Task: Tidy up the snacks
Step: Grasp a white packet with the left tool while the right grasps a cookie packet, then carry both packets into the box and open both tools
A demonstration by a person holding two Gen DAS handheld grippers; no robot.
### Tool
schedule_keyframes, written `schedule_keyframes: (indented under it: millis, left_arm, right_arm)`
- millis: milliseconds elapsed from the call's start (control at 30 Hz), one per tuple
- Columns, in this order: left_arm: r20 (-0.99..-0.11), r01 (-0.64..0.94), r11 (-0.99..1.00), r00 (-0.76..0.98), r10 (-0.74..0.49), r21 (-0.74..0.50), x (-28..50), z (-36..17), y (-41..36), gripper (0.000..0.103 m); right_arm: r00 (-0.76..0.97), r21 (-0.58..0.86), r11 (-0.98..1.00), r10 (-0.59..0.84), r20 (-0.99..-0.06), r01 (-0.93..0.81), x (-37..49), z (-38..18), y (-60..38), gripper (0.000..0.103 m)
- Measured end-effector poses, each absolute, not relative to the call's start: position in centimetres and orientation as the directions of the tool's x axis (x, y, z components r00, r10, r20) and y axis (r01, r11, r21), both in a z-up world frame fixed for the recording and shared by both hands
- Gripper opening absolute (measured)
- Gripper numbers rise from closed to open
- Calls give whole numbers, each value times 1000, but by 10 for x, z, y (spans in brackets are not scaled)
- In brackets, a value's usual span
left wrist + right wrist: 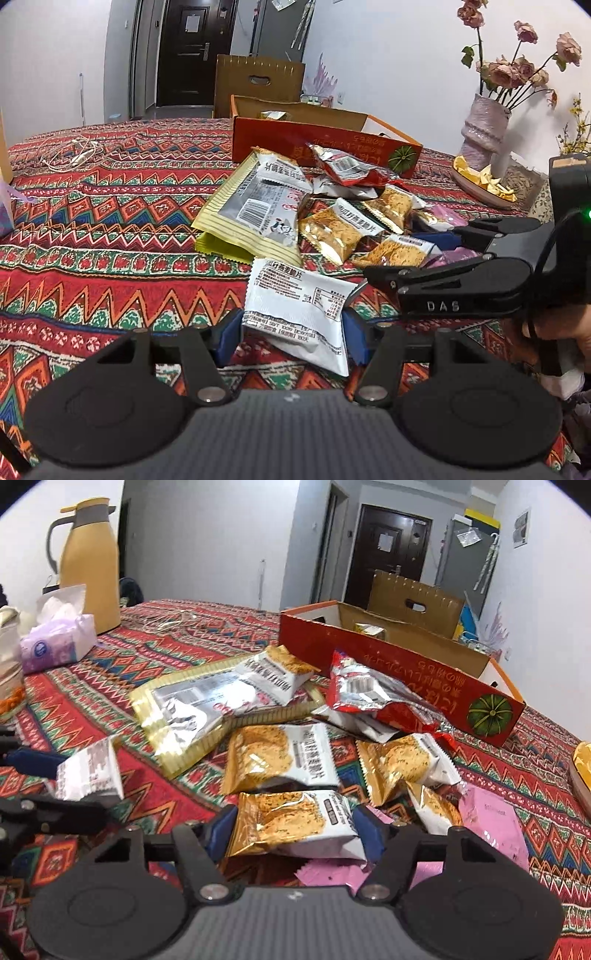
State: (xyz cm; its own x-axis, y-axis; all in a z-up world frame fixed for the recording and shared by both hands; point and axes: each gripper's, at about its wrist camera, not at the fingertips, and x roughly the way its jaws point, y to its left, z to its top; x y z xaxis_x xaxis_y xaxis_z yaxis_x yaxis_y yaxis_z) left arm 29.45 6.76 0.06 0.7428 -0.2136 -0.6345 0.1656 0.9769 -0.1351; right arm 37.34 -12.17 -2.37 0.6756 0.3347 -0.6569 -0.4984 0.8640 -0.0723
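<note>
A light, crinkly white snack packet [295, 310] is pinched by the left tool [293, 332] and a golden packet [295, 823] by the right tool [293, 830], above the bench [92, 221], best held across their sealed sides.

A home, lived in: a dark entry door [192, 51] at upper centre, a vase of dried roses [487, 122] at right, a yellow thermos jug [88, 565] and tissue pack [59, 635] upper left, and a patterned tablecloth [92, 221] over the worktop.
</note>
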Motion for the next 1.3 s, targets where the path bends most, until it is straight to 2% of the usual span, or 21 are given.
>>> schedule_keyframes:
  millis: [33,100,200,633,1000,1300]
  left_arm:
    - [-630,168,977,746,-215,-134,291,2,66,58]
    - [-623,176,975,751,-220,-133,285,5,62,58]
    - [-617,182,974,754,-225,-133,275,8,56,58]
    - [-579,246,962,769,-271,-123,250,25,19,58]
    - [-533,252,963,804,-265,-99,269,49,10,58]
    - [-487,206,976,846,-217,-77,337,78,20,58]
  right_arm:
    - [675,-75,861,337,-656,-503,369,-23,-123,63]
    - [672,-75,857,342,-657,-509,358,-21,-126,53]
    - [671,-59,859,353,-653,-509,341,-16,-132,44]
    - [744,14,902,365,-560,-432,271,16,-189,43]
    - [770,35,913,364,-524,-407,283,26,-207,43]
    - [785,27,905,382,-487,-424,337,49,-212,43]
